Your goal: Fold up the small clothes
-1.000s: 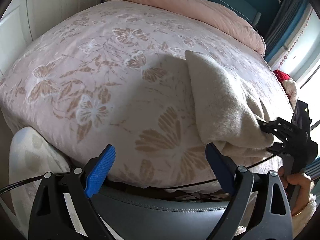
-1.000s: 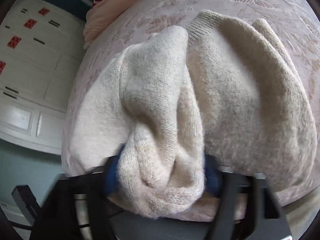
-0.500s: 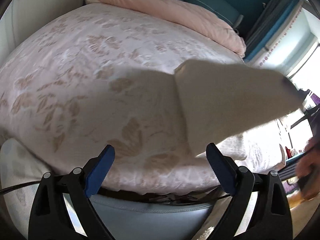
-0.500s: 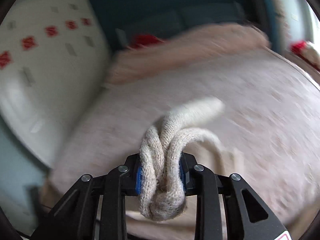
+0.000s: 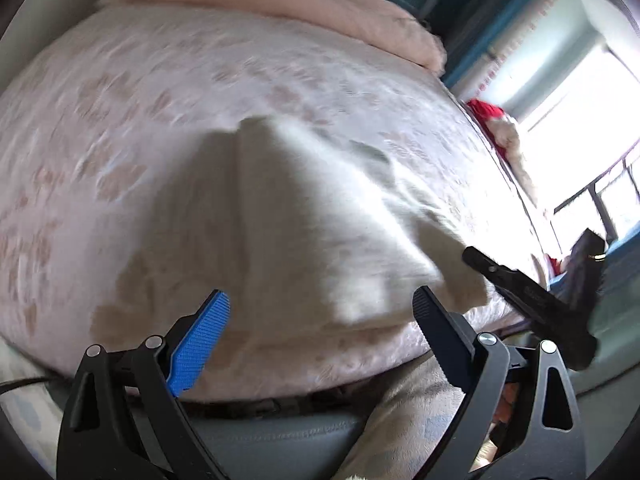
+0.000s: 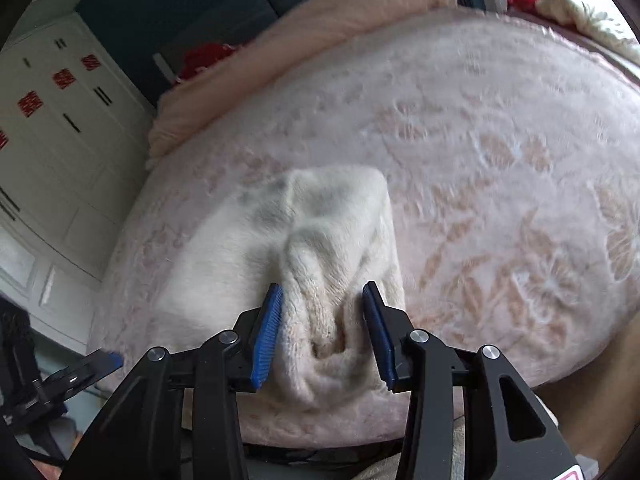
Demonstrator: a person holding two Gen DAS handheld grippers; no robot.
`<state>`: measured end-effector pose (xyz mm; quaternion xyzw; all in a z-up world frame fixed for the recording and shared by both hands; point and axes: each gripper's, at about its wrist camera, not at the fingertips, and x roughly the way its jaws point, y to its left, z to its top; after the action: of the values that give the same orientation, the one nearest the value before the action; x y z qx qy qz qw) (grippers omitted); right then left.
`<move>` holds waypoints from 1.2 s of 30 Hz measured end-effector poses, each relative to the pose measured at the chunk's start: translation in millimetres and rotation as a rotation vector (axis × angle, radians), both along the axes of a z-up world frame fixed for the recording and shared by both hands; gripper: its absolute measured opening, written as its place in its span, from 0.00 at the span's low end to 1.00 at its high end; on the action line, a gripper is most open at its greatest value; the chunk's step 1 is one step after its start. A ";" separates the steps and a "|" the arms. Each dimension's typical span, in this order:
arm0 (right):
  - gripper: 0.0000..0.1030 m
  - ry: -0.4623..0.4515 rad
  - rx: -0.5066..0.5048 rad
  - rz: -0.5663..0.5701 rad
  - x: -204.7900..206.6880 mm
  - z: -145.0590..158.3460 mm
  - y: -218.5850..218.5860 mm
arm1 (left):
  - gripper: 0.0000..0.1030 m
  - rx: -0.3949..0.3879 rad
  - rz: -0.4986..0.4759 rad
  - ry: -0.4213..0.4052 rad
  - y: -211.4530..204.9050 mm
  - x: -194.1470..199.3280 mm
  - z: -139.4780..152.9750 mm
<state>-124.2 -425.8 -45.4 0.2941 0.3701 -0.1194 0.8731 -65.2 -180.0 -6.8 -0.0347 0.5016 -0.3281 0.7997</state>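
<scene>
a cream knit garment (image 6: 320,236) and pink duvet (image 5: 280,4) lie on the floral-covered bed (image 6: 500,152).
</scene>
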 end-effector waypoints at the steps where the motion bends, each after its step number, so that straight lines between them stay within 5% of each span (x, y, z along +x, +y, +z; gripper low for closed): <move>1: 0.43 -0.010 -0.021 0.005 1.2 2.0 -1.5 | 0.88 0.022 -0.025 -0.018 -7.8 -2.5 -1.0; 4: 0.48 0.010 -0.099 0.010 1.1 17.1 6.8 | 0.88 0.143 -0.101 -0.080 -22.4 -16.7 -12.9; 10: 0.48 -0.052 0.052 0.338 -7.3 -1.8 79.0 | 0.88 0.213 -0.012 -0.063 36.3 -17.1 -24.6; 15: 0.23 0.039 -0.069 0.499 27.9 -45.1 150.5 | 0.88 0.256 0.177 -0.060 93.4 6.7 -22.2; 19: 0.25 0.014 -0.095 0.473 67.9 -50.3 156.6 | 0.88 0.229 0.264 -0.082 121.4 21.8 -9.0; 24: 0.44 0.070 -0.085 0.624 120.6 -79.5 212.6 | 0.88 0.190 0.306 -0.105 133.7 35.2 6.2; 27: 0.42 0.070 -0.071 0.618 106.6 -76.8 213.7 | 0.88 0.144 0.299 -0.094 126.0 43.7 15.4; 31: 0.42 0.012 -0.012 0.540 57.0 -31.2 171.5 | 0.89 0.088 0.231 -0.096 103.3 49.3 20.9; 36: 0.43 -0.026 -0.087 0.197 -8.5 17.0 75.4 | 0.89 0.066 0.141 -0.068 47.1 44.8 4.4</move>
<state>-132.6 -350.4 -28.4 0.2195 0.3805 -0.0452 0.8972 -20.3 -132.9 -2.4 -0.0325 0.4808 -0.2551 0.8383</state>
